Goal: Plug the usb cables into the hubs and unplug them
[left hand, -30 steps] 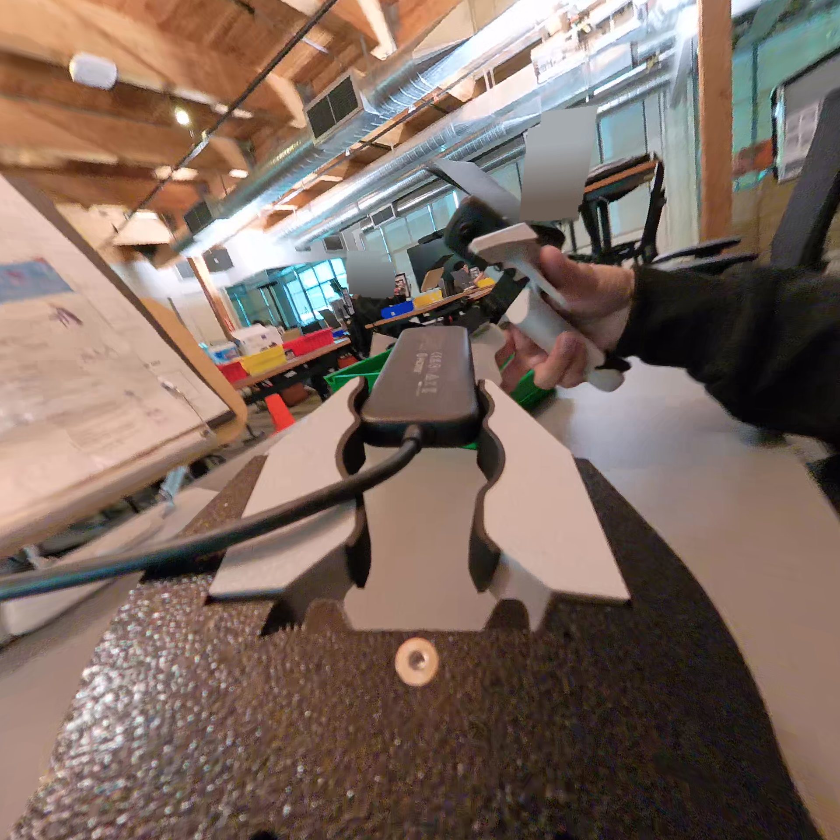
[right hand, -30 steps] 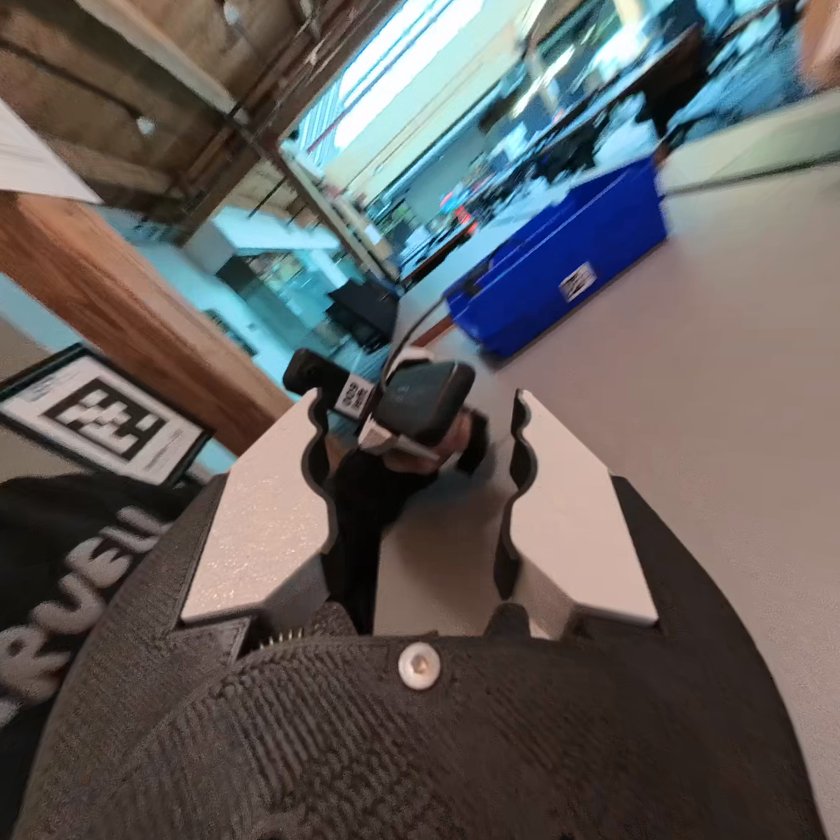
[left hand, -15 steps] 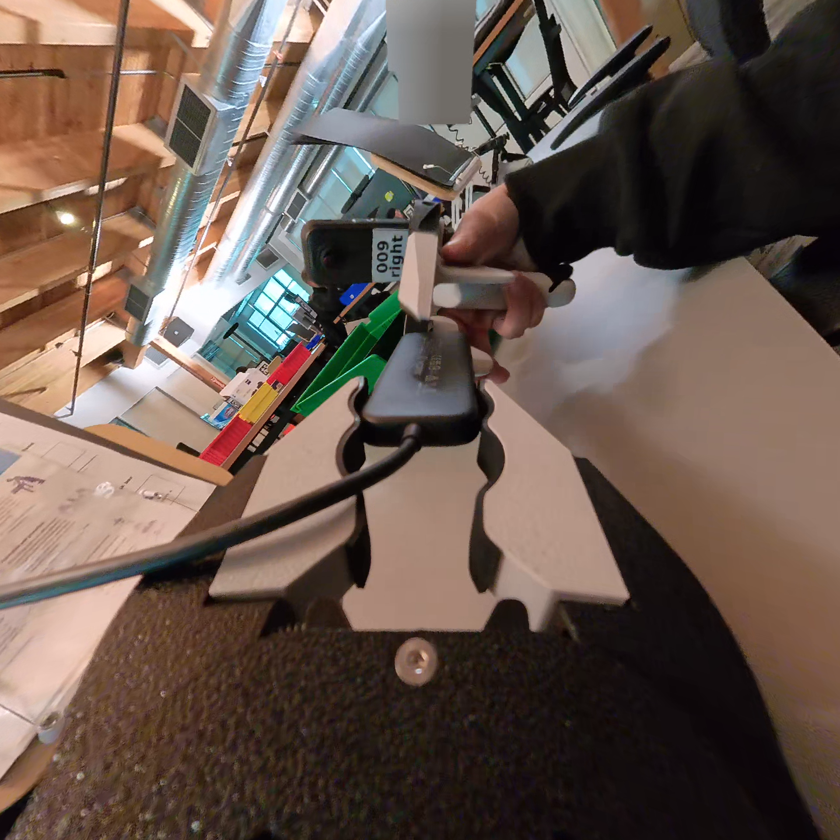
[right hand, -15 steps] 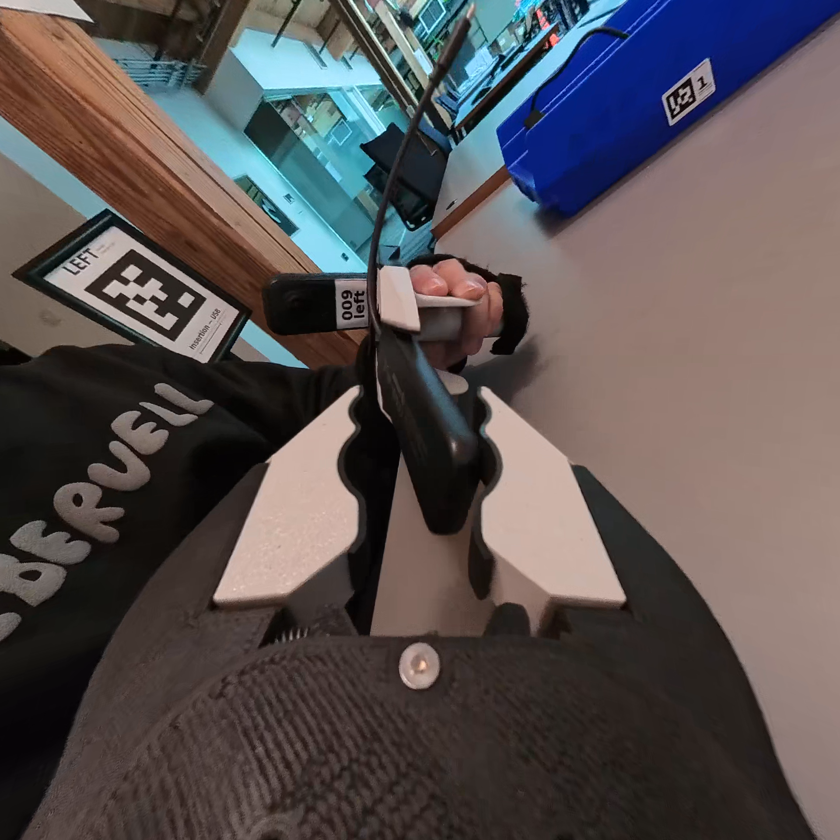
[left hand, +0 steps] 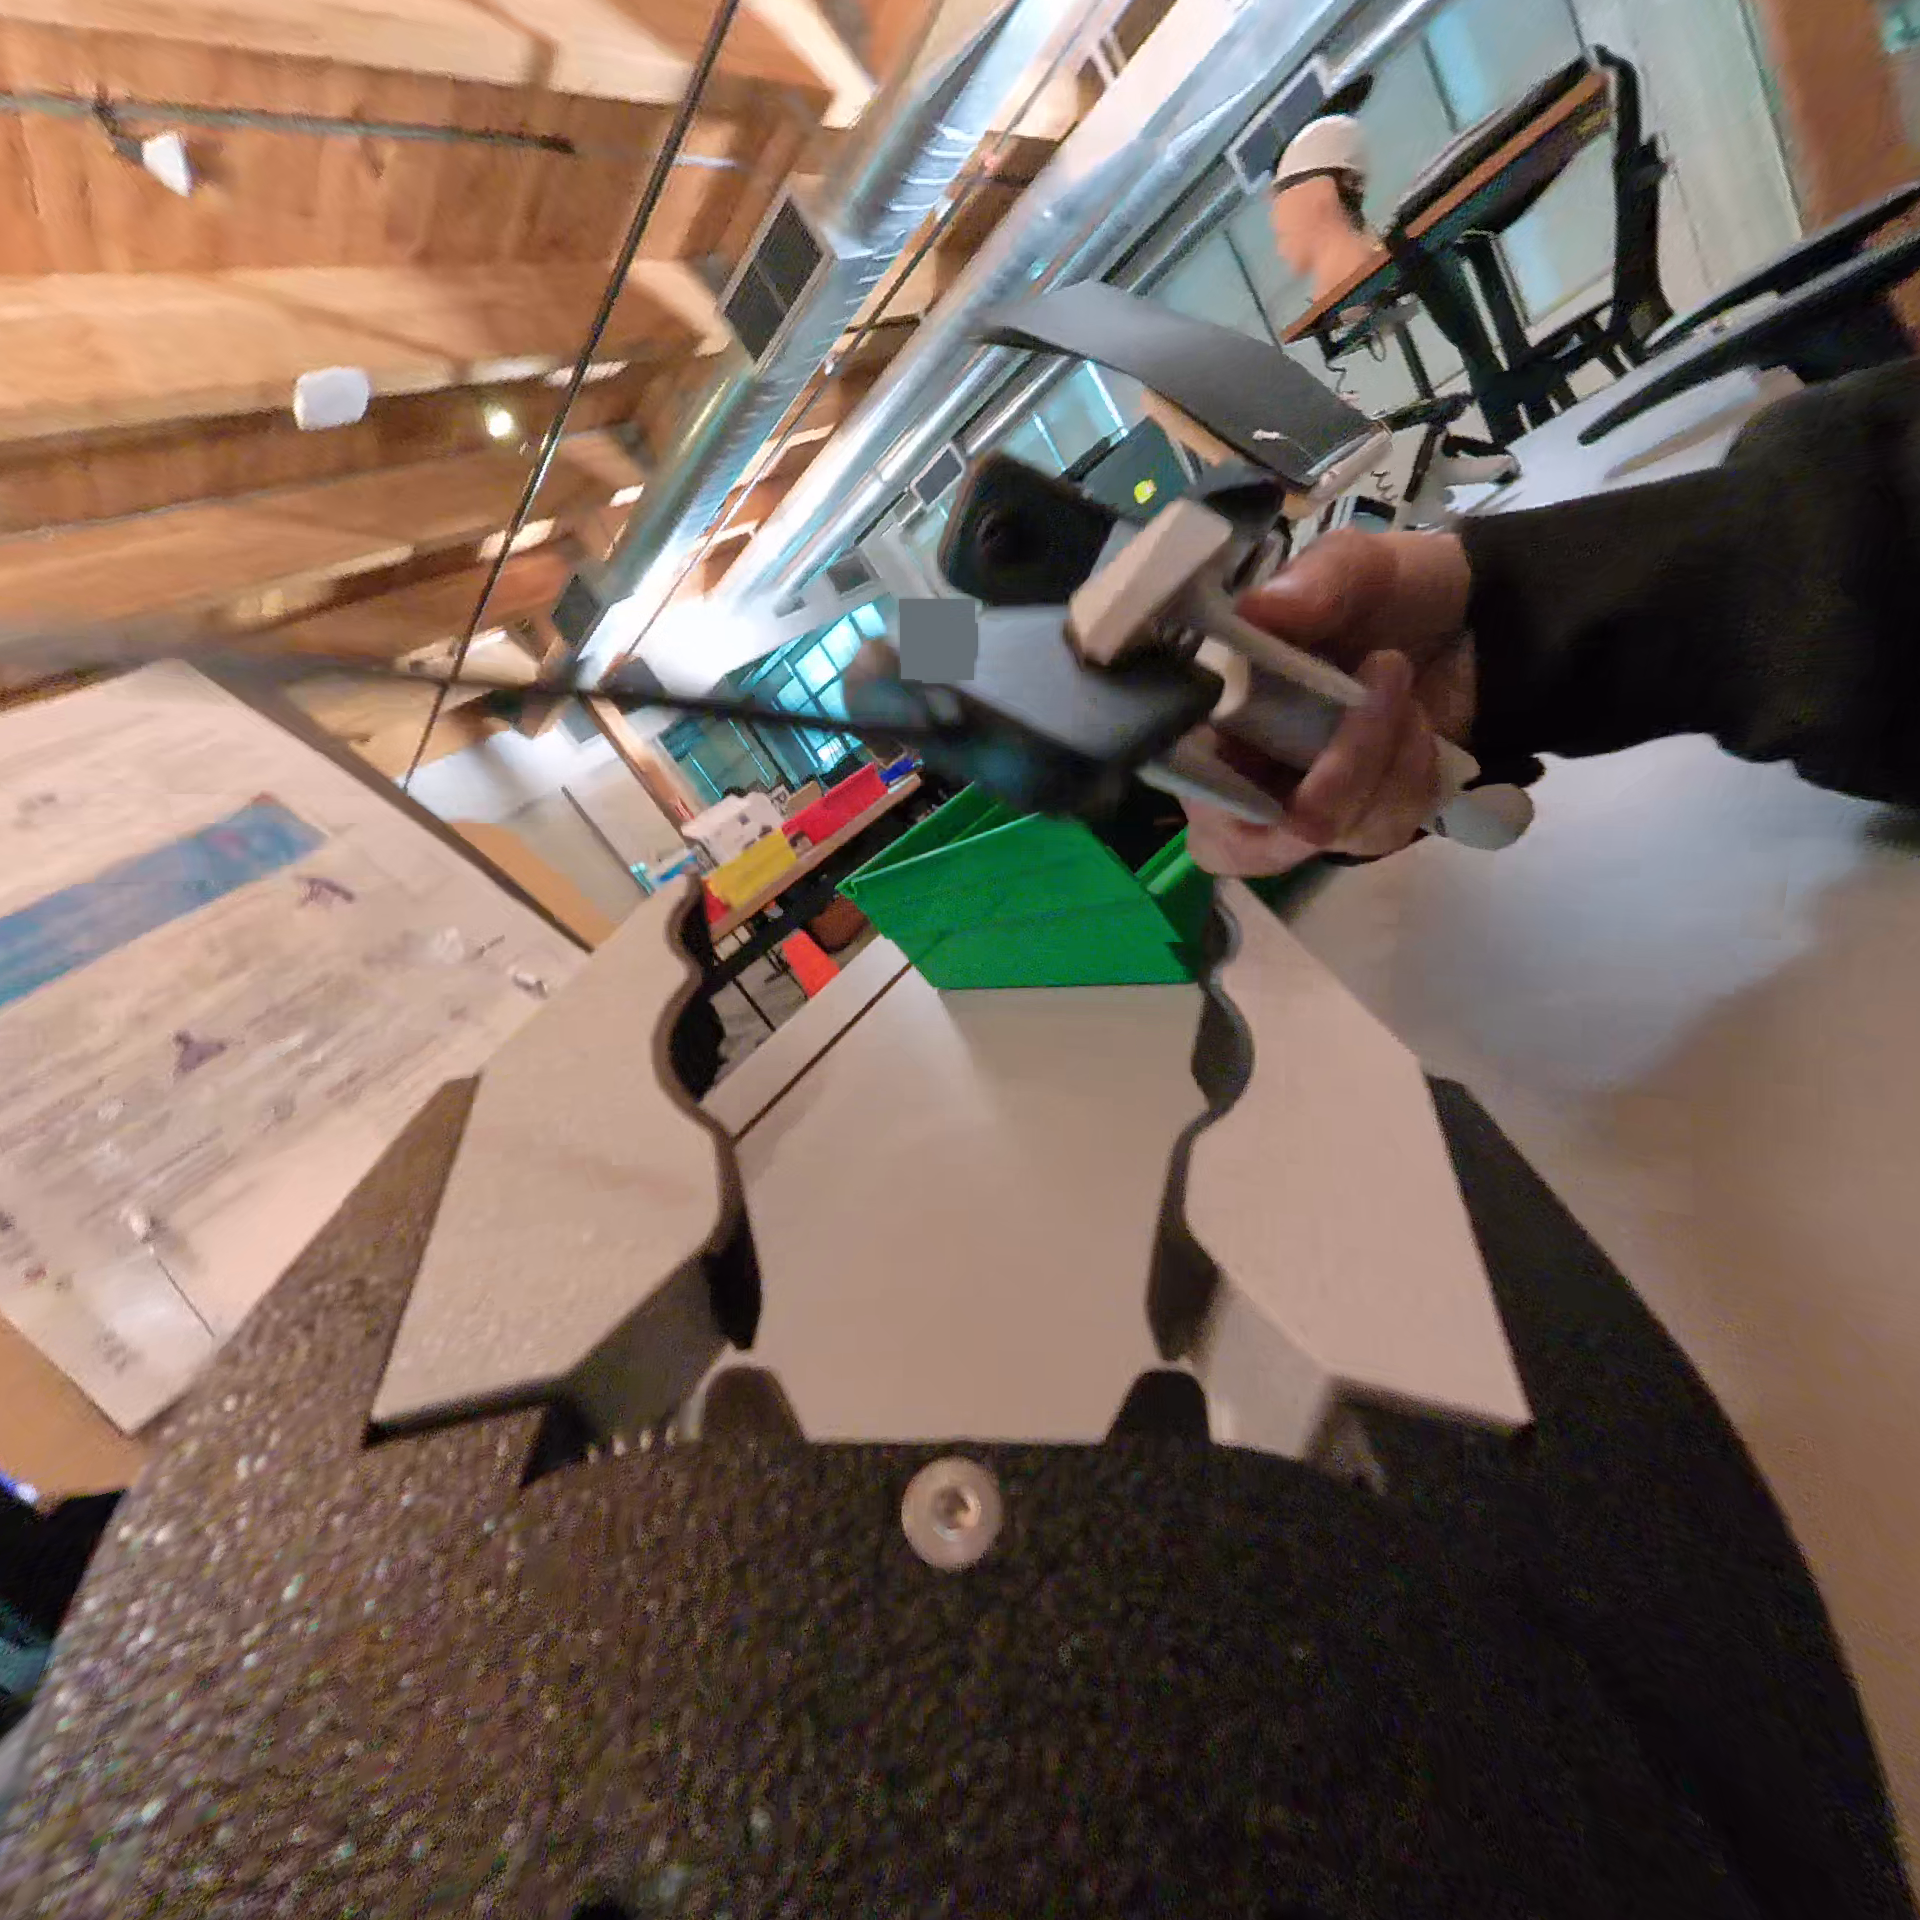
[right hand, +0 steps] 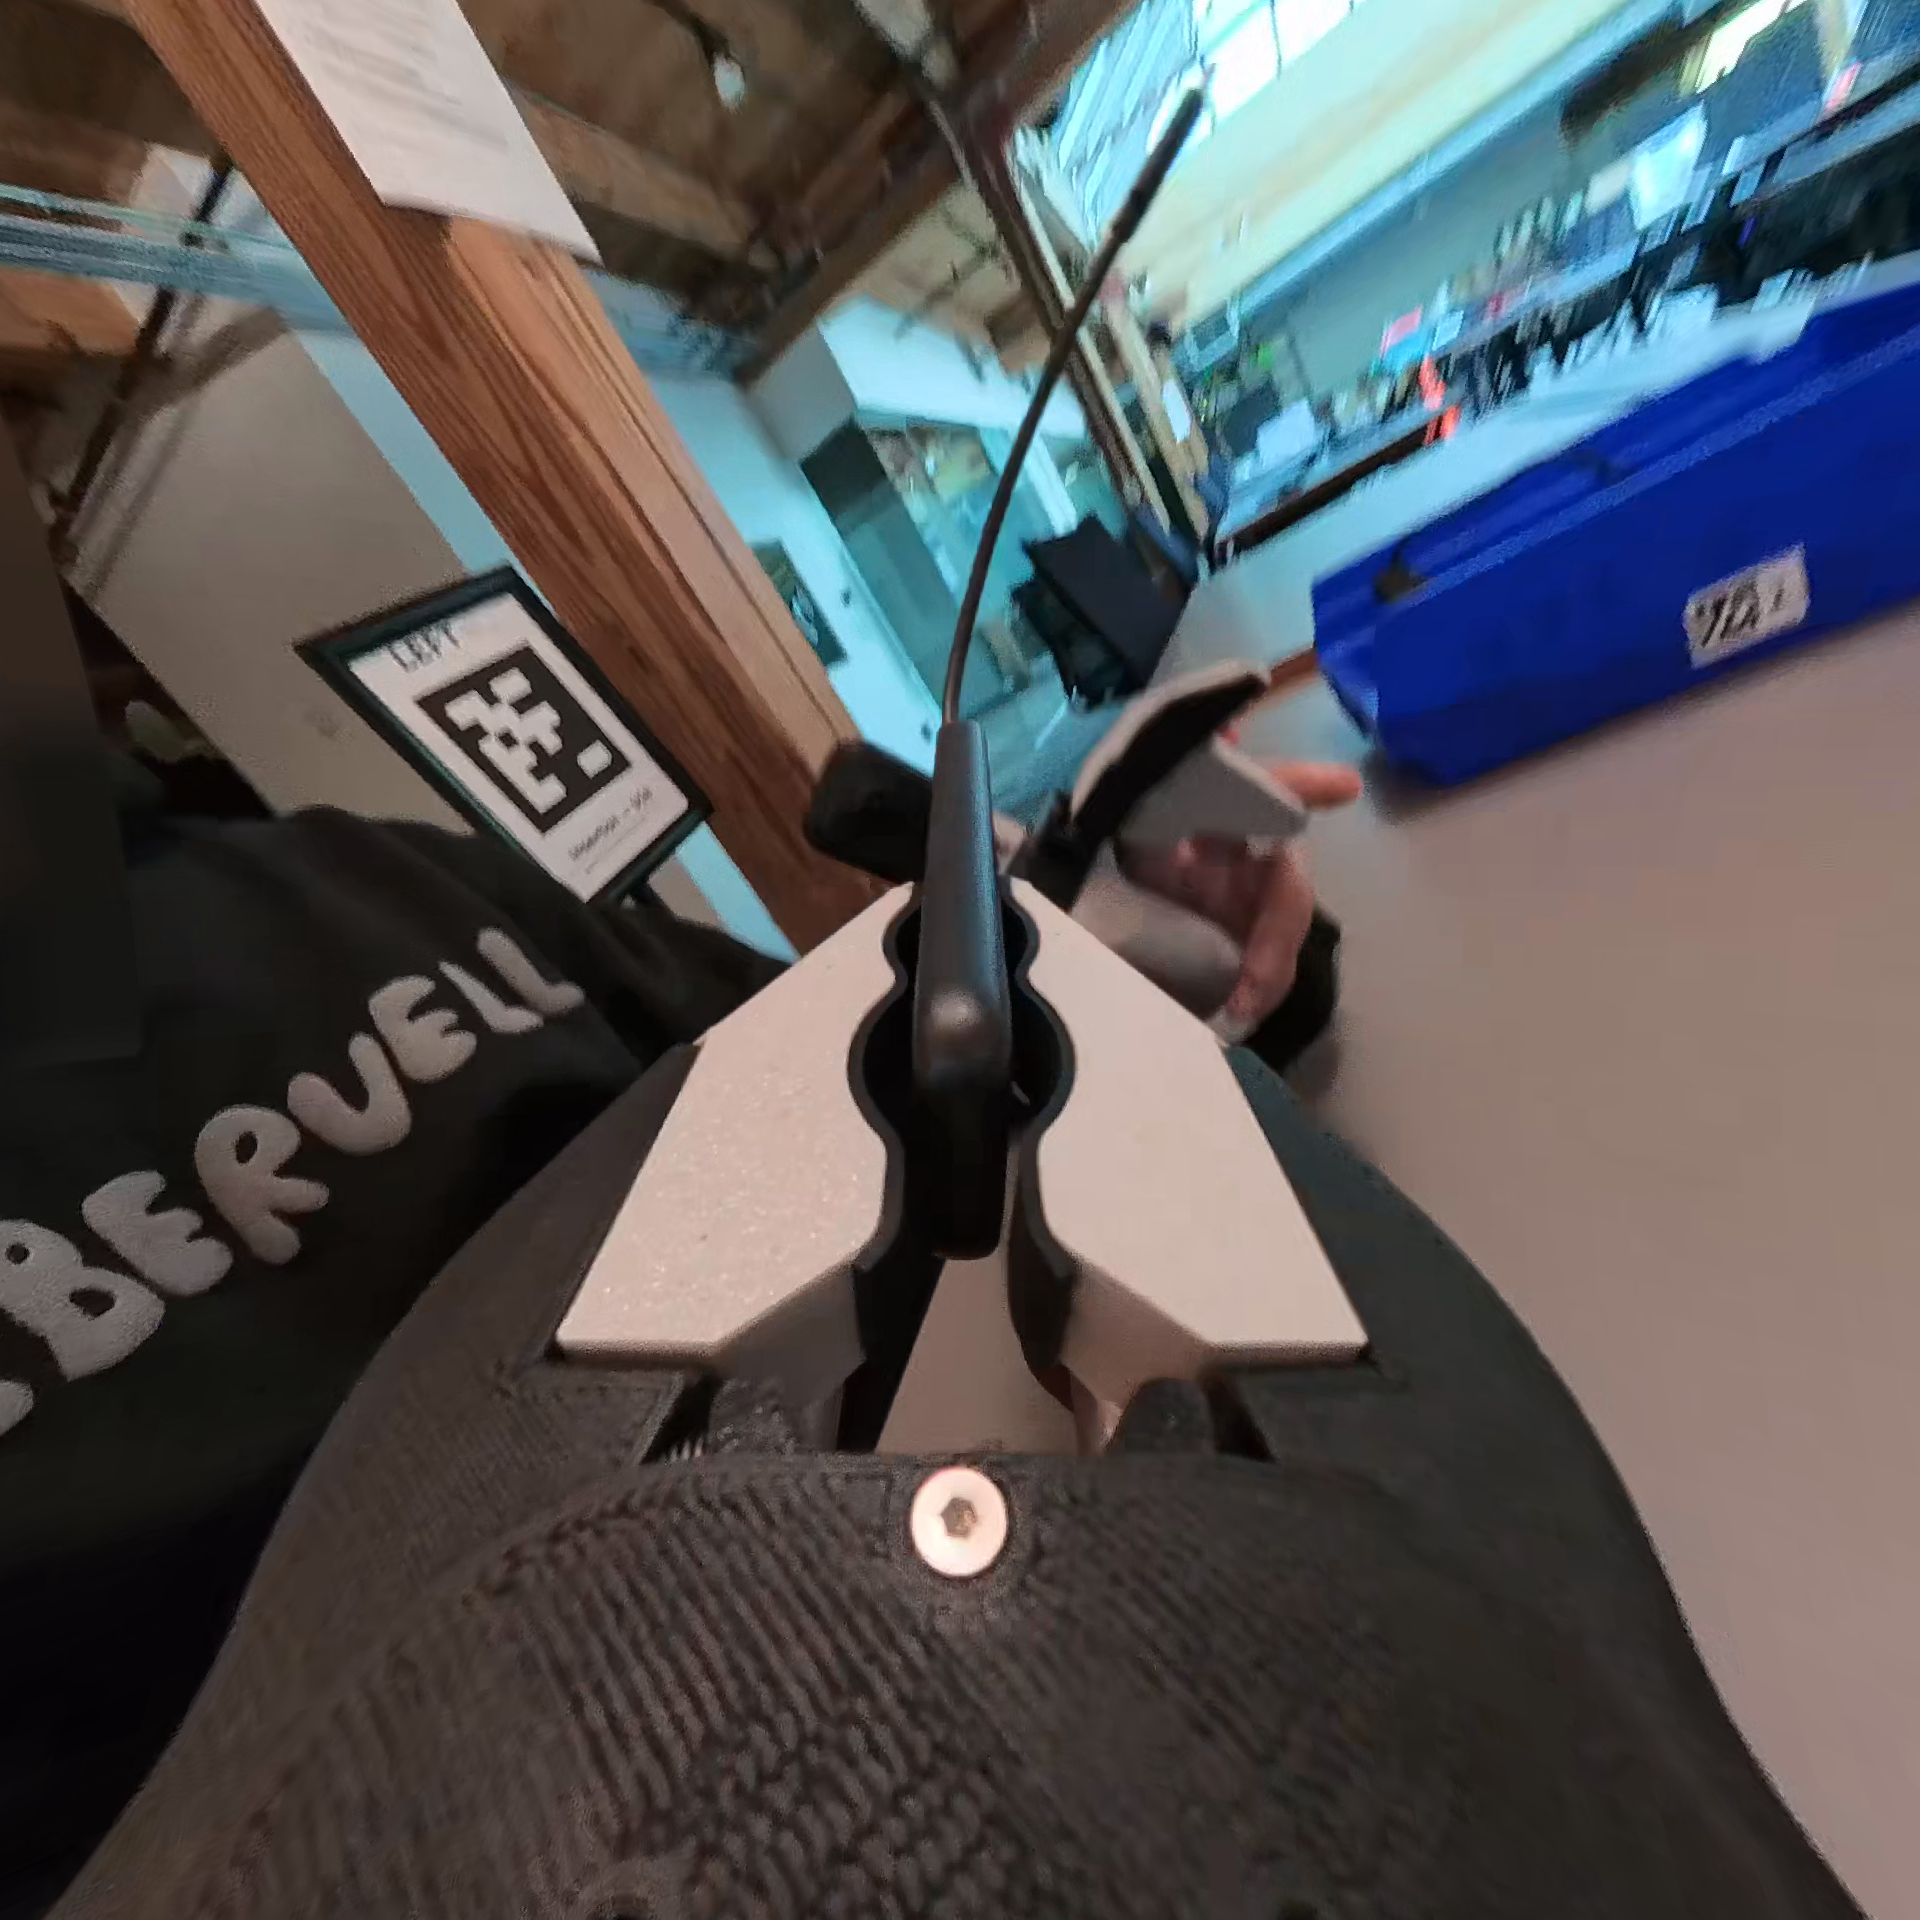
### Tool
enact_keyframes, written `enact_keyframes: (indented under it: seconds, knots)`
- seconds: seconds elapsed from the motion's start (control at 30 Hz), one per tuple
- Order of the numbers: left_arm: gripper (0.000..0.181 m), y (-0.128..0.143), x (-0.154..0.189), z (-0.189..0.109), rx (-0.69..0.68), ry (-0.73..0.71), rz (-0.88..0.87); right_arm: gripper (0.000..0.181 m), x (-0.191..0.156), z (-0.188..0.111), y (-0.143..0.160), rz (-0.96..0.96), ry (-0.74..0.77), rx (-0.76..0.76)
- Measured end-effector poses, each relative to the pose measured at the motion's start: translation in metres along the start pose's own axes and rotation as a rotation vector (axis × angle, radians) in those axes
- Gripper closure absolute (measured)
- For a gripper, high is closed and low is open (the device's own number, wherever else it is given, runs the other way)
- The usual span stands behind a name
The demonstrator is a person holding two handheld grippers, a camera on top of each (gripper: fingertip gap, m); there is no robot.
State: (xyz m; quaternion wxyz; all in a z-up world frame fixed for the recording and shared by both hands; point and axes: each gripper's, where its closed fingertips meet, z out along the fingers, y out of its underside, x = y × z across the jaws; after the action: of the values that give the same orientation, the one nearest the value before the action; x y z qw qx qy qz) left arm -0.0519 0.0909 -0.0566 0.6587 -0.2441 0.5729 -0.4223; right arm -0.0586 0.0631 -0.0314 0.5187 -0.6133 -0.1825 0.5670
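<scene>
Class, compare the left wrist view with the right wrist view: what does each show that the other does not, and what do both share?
Only the left wrist view shows the green bin, a printed sheet and the open, empty left gripper.
Only the right wrist view shows the blue bin, a framed marker sign and the right gripper shut edge-on around the black hub.
Both show the hub with its cable and the grey table.

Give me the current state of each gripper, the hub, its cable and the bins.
Left gripper: open, empty.
Right gripper: shut on the hub.
Hub: clamped edge-on between the fingers, held above the table.
Cable: attached to the hub, arcing upward.
Blue bin: resting on the table.
Green bin: resting on the table.
</scene>
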Motion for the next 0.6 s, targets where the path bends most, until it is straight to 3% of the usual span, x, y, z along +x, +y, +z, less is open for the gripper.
enact_keyframes:
  seconds: [0.1, 0.2, 0.3, 0.4, 0.47, 0.6]
  knots:
    - [0.086, 0.005, -0.005, 0.000, -0.007, -0.013, -0.095, 0.170, -0.006, -0.015, -0.038, -0.076, 0.069, 0.177]
    - [0.087, 0.010, -0.011, 0.000, -0.021, -0.042, -0.133, 0.170, 0.015, -0.053, -0.065, -0.201, 0.454, 0.225]
    - [0.092, 0.011, -0.018, -0.002, -0.012, -0.071, -0.168, 0.170, 0.031, -0.123, -0.081, -0.379, 0.960, 0.117]
    - [0.097, 0.013, -0.023, -0.004, -0.013, -0.088, -0.186, 0.170, 0.031, -0.188, -0.105, -0.514, 1.230, -0.069]
    - [0.101, 0.014, -0.023, -0.004, -0.015, -0.090, -0.190, 0.170, 0.035, -0.225, -0.126, -0.569, 1.295, -0.171]
    - [0.105, 0.018, -0.026, -0.004, -0.028, -0.101, -0.196, 0.170, 0.068, -0.275, -0.149, -0.478, 1.217, -0.244]
